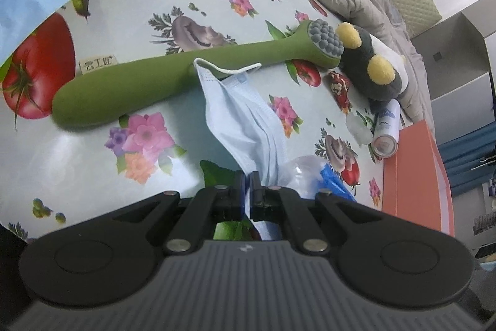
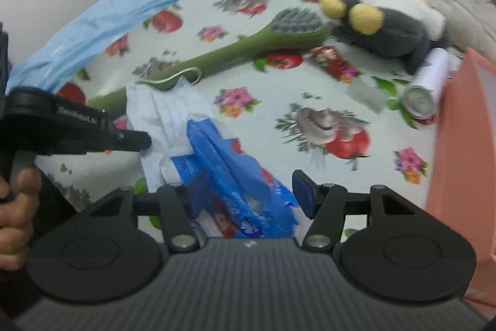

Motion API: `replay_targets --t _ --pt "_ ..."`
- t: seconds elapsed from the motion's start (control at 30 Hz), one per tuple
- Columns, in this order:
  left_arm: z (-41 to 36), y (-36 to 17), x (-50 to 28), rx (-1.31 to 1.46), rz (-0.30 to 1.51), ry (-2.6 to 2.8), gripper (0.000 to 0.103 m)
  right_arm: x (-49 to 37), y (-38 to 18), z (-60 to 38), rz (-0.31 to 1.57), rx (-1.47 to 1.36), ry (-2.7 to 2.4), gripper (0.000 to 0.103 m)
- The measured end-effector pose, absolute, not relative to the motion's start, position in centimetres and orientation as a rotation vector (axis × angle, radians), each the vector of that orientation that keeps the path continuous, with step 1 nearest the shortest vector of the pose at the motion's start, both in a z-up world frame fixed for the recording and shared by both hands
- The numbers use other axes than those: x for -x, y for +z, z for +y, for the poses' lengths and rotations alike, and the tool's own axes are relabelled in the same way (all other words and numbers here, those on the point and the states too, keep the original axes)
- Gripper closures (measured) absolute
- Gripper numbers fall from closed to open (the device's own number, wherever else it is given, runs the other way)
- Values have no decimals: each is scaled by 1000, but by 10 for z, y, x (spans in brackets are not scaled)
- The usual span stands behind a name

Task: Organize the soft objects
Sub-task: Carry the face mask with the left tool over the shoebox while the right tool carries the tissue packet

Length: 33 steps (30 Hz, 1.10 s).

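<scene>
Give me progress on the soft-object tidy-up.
Early: nothing looks sorted yet. In hand: left gripper has its jaws shut on the pale blue pleated face mask; right gripper is open around the blue plastic bag. Left: grey plush toy with yellow pompoms on the floral tablecloth.

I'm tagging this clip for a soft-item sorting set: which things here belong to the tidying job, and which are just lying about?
Belong to the job:
- face mask, pinched in the left hand-held gripper
- blue plastic bag, between the open fingers of the right hand-held gripper
- plush toy

Just lying about:
- green massage hammer
- spray can
- orange box
- red packet
</scene>
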State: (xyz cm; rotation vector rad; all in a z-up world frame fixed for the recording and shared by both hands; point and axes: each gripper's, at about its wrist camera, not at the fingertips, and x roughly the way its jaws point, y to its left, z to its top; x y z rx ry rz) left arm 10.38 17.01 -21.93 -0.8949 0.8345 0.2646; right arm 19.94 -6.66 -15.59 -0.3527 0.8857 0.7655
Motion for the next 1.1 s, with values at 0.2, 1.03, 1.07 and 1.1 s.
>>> replay_targets --t 0.2,1.03,1.07,1.1 --pt "170 -220 -103 892 837 269 100 -200 -176 -48 920 415 834 44" --pt "158 -210 -104 813 827 249 100 -194 -165 -73 853 274 560 77" --pt "157 -207 -104 807 823 246 100 -192 -164 -75 850 264 553 77" --pt "155 -204 -103 799 818 244 100 -190 -163 -78 845 252 545 77"
